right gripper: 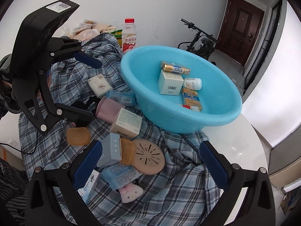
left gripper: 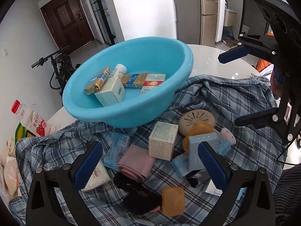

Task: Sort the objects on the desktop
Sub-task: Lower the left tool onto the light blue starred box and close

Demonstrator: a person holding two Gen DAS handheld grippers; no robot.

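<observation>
Several small boxes (left gripper: 163, 140) lay scattered on the plaid shirt (left gripper: 235, 101) ahead of the left tongs (left gripper: 150, 164), the cream one tilted, long axis running away. Beyond them sat the blue basin (left gripper: 131, 111), holding more boxes. Both left and right tongs (right gripper: 150, 164) gaped, empty.

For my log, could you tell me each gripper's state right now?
Left gripper: open, holding nothing.
Right gripper: open, holding nothing.

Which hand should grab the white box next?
Probably left. The left tongs are open and the white box sits between and just ahead of them. The right tongs are open over checked cloth.
</observation>
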